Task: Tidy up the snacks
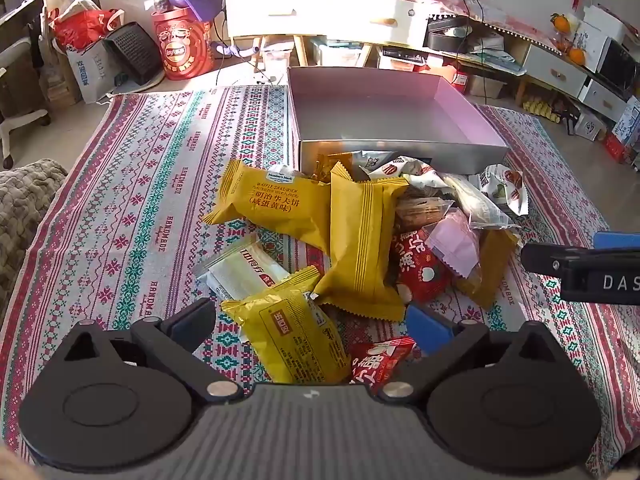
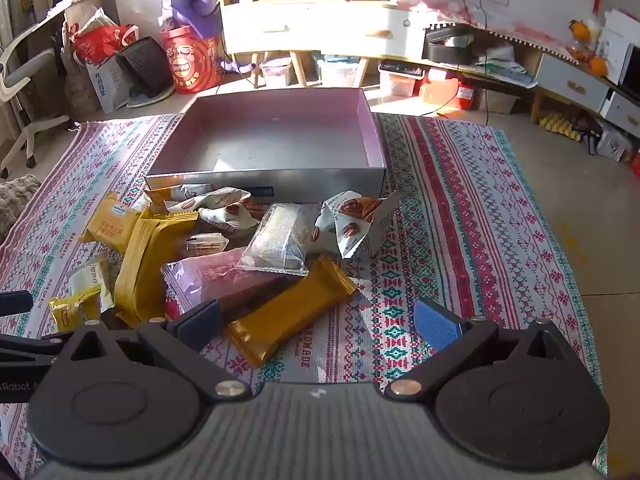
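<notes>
A heap of snack packets lies on a patterned cloth in front of an empty silver box (image 1: 400, 156) (image 2: 264, 182) with a pink lining. My left gripper (image 1: 312, 320) hangs open over a small yellow packet (image 1: 296, 340) and a red packet (image 1: 380, 360), touching neither. Large yellow waffle packets (image 1: 272, 204) (image 1: 364, 248) lie just beyond. My right gripper (image 2: 320, 320) is open above a long gold bar packet (image 2: 288, 312), which lies between its fingers without being pinched. A clear packet (image 2: 276, 244) and white pecan packets (image 2: 352, 220) sit nearer the box. The right gripper (image 1: 580, 268) shows at the right edge of the left wrist view.
The patterned cloth (image 1: 140, 200) (image 2: 460, 220) covers the floor around the heap. A grey blanket (image 1: 24, 200) lies at the left. Behind the box stand a red Lay's tub (image 1: 184, 48), bags, a white desk (image 1: 320, 12) and low cabinets (image 2: 572, 80).
</notes>
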The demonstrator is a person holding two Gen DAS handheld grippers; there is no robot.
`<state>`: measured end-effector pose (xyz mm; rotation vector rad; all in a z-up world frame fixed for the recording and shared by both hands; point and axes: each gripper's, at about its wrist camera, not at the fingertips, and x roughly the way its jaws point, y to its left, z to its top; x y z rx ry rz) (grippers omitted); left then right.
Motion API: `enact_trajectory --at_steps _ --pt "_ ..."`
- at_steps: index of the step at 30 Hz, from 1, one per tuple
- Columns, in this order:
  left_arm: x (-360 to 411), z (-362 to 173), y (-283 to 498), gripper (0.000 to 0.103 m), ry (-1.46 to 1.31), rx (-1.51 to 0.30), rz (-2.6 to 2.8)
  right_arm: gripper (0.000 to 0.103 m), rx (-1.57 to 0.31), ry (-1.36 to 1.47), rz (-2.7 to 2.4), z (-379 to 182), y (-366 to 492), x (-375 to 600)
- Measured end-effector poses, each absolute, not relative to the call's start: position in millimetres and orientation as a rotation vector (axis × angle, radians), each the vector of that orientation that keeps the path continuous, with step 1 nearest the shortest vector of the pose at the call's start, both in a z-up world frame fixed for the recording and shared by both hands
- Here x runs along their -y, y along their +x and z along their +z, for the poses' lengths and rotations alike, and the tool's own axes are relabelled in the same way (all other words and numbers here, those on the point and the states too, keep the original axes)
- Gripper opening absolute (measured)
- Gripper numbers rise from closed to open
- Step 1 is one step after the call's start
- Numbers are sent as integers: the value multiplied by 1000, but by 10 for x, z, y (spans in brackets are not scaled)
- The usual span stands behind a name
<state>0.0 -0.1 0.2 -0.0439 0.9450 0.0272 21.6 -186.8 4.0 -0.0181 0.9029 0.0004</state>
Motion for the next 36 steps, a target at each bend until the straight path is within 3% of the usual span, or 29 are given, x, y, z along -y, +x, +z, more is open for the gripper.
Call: enact_trajectory --at_steps 36 --pt "-20 31 -2 103 -55 -925 28 102 -926 -4 2 -2 251 1805"
